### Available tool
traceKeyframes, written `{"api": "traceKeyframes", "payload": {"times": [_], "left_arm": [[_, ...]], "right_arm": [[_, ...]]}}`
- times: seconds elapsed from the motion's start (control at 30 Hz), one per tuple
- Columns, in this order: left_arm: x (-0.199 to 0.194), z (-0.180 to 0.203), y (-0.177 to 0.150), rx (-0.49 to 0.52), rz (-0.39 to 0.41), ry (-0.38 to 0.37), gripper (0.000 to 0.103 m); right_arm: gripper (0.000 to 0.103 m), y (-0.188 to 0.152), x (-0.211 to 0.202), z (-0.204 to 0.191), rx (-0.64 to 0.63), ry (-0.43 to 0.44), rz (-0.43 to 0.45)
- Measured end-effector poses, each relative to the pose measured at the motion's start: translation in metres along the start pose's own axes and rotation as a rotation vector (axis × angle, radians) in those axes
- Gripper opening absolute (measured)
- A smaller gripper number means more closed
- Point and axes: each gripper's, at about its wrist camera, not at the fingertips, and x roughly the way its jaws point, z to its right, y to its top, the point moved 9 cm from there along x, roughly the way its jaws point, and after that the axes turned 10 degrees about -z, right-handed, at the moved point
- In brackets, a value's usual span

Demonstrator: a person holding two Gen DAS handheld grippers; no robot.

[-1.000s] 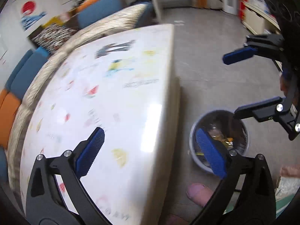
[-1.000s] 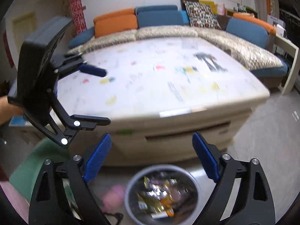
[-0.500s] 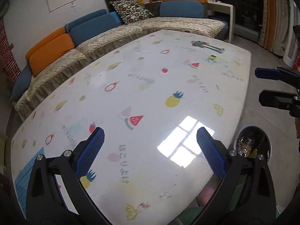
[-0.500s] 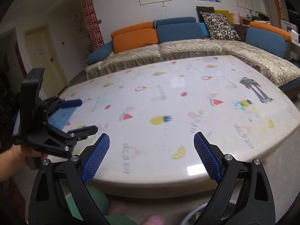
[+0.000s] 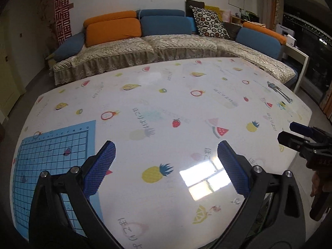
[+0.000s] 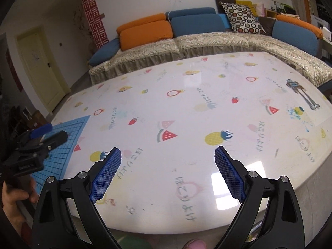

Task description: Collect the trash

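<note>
Both views look across a white table [image 5: 186, 108] with a fruit-print cover; I see no loose trash on its top. My left gripper [image 5: 166, 166] hovers open over the near edge, nothing between its blue pads [image 5: 99, 170]. My right gripper [image 6: 168, 166] is likewise open and empty above the table's [image 6: 207, 108] near edge. In the left wrist view the right gripper [image 5: 290, 133] shows at the right edge. In the right wrist view the left gripper [image 6: 54, 133] shows at the left edge, held by a hand [image 6: 12, 197]. The trash bin is out of sight.
A blue grid mat [image 5: 51, 155] lies on the table's left part, also seen as the blue mat [image 6: 70, 137]. A sofa [image 5: 166, 41] with orange and blue cushions runs behind and to the right of the table. A door [image 6: 41, 68] stands at the left wall.
Both grippers have swung up from the bin on the floor to face the table top. The bin with wrappers has left both views. Both stayed open.
</note>
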Motion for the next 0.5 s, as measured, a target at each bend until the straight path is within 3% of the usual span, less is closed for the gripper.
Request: {"api": "traceKeyframes", "payload": {"times": [0.5], "left_arm": [[0.004, -0.061, 0.008, -0.163, 0.043, 0.053, 0.096]], "right_arm": [[0.091, 0.014, 0.048, -0.052, -0.009, 0.029, -0.039]]}}
